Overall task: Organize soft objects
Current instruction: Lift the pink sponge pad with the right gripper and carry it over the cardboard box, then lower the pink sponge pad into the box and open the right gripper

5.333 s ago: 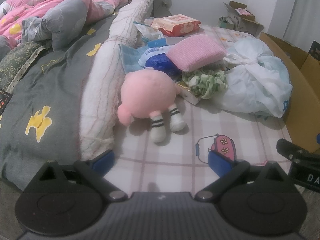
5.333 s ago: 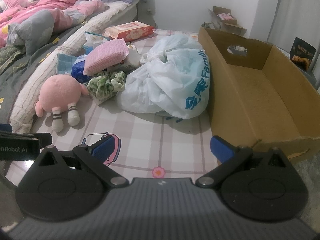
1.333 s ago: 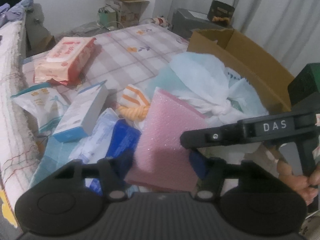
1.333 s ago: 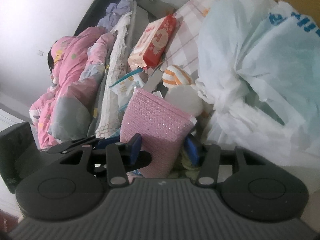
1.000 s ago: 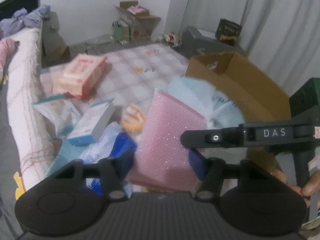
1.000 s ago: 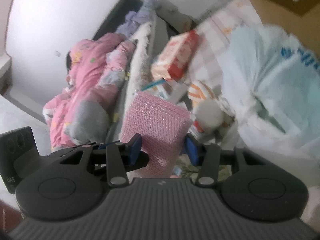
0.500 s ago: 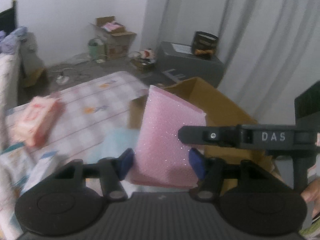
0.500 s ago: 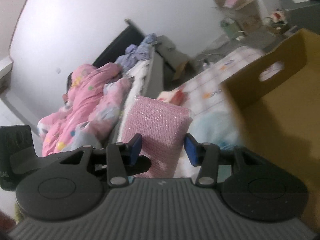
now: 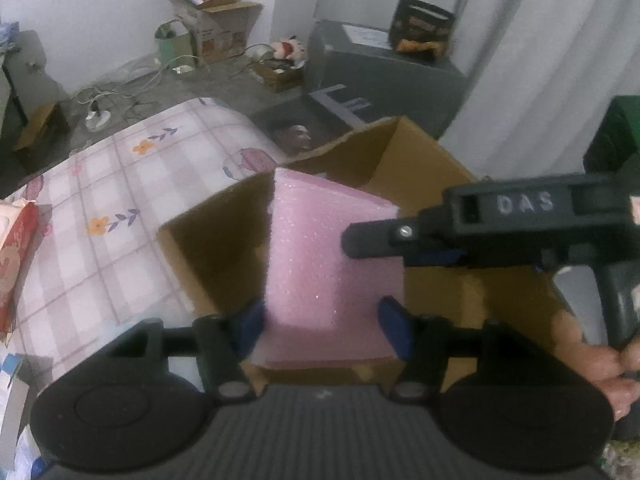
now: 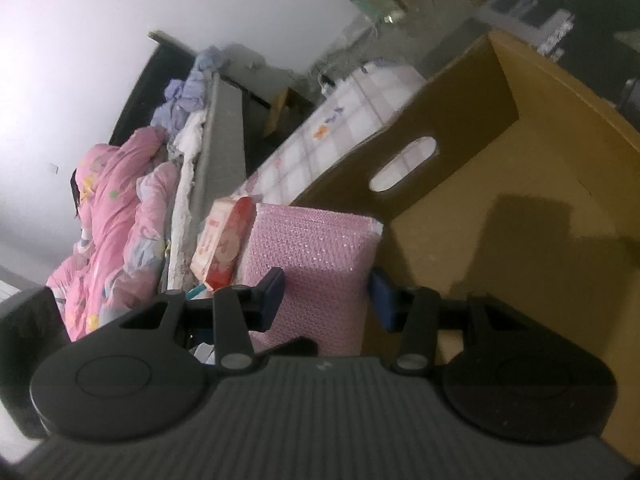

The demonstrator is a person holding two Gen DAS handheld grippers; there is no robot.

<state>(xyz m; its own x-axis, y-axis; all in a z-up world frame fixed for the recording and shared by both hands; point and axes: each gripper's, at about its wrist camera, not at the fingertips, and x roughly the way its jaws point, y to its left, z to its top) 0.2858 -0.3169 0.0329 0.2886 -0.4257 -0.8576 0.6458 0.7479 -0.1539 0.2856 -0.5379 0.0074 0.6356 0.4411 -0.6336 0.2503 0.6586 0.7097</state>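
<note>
above the cardboard box, both grippers seemingly clamp the pink foam pad.

Both grippers are black, each with 2 blue-padded fingers. The right gripper reads "DAS". Its screw looks silver, though blurred.

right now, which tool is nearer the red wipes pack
Left, likely. The left tool grips the pink pad on the side toward the wipes pack; the right tool grips it on the cardboard box side.
</note>
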